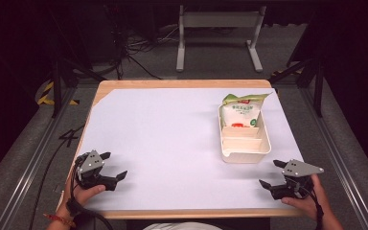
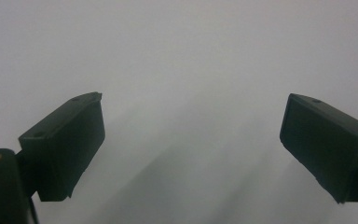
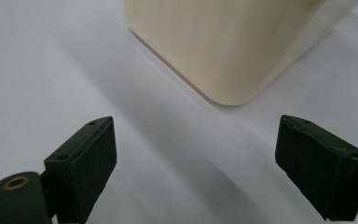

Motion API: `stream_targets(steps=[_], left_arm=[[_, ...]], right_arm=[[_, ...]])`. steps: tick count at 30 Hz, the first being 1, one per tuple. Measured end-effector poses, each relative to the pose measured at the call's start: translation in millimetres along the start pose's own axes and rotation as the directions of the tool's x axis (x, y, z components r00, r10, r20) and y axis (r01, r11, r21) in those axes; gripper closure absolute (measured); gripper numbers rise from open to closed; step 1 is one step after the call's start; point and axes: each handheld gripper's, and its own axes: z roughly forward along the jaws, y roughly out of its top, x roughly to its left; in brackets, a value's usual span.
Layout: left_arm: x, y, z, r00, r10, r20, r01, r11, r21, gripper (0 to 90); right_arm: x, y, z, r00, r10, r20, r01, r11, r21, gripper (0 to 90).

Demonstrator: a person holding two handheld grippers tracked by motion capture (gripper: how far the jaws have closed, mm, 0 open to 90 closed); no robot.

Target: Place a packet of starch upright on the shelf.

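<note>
Grippers are held at rest at the near edge of the table, one at each near corner, and nothing is yet gripped; the work is judged to stand at its start or at a pause between moves.

At the near left, the left black two-jaw gripper [image 1: 111, 165] is held low over the pale lilac table cover [image 1: 163, 143], its jaws spread wide with nothing between them. In the left gripper view the jaws are seen well apart over bare cover.

Farther right, the cream plastic compartment tray [image 1: 264, 143] lies on the right half of the table, its long side running from near to far. A white snack packet with a red label and green top [image 1: 241, 111] is lodged in the far compartment, its green end raised over the far rim. The two nearer compartments appear unfilled.

At the near right, the right black two-jaw gripper [image 1: 271, 173] is also held wide open and unloaded, just near of the tray. In the right gripper view a rounded near corner of the tray [image 3: 223, 56] is seen just beyond the jaws.

The packet is judged the likely thing to be handled next: a reach forward over the near compartments by the right gripper would be called for, the tray's walls and dividers being the obstacle. The rest of the cover is bare; the wooden table edge [image 1: 172, 83] frames it.
</note>
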Motion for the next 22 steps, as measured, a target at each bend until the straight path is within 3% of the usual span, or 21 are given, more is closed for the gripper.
stream_targets(steps=[6, 22], left_arm=[[-3.6, 2.4, 3.1, 0.9997, 0.026, -0.003, -0.026, 0.9996, 0.014, 7.4], [-2.7, 7.6, 10.1, 0.9989, 0.047, 0.008, -0.047, 0.9986, 0.024, 7.2]], right_arm=[[-0.6, -0.2, 0.0, 1.0, 0.003, 0.0, -0.003, 1.0, -0.005, 12.3], [-2.1, -1.3, -0.7, 1.0, 0.006, 0.005, -0.006, 1.0, -0.007, 12.2]])
